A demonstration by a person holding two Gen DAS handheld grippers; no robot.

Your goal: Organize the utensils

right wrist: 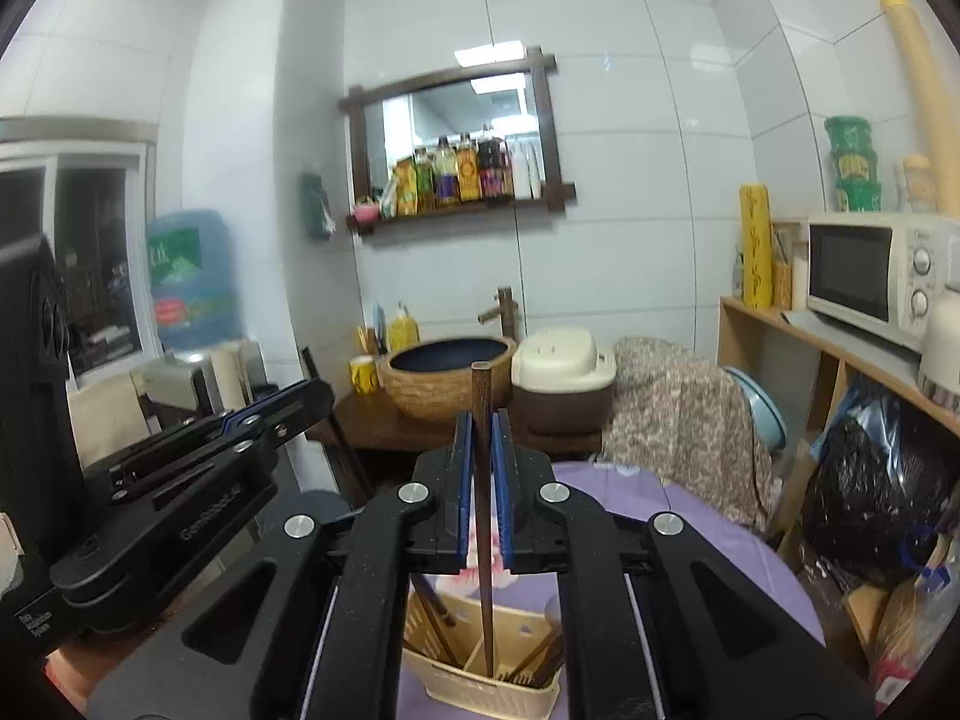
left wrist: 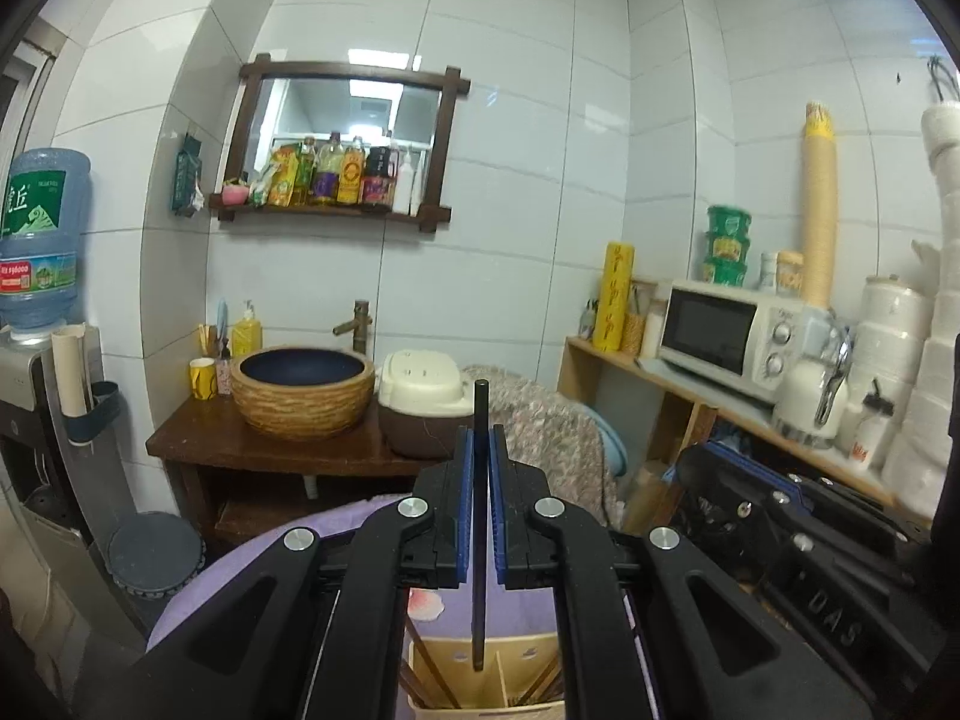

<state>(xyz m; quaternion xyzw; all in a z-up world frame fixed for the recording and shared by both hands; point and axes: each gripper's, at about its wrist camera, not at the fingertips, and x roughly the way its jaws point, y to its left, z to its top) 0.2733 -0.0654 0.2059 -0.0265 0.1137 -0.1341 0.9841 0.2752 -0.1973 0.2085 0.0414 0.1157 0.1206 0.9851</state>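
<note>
White tiled wall ahead: my left gripper (left wrist: 480, 450) is clamped on a black chopstick (left wrist: 479, 540), upright, tip hanging over the cream basket (left wrist: 516, 660) below. The right wrist view shows my right gripper (right wrist: 482, 444) pinching a brown chopstick (right wrist: 483, 516), also vertical, its tip inside the basket.

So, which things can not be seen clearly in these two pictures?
- Beige utensil basket, left wrist view: cut off by the bottom edge and hidden by the left gripper; its contents cannot be counted.
- Black chopstick, same view: whether its lower tip touches the basket is unclear.
- Brown chopstick in the right gripper, right wrist view: its tip is among other utensils; contact is unclear.
- Water bottle label, right wrist view: blurred.
</note>
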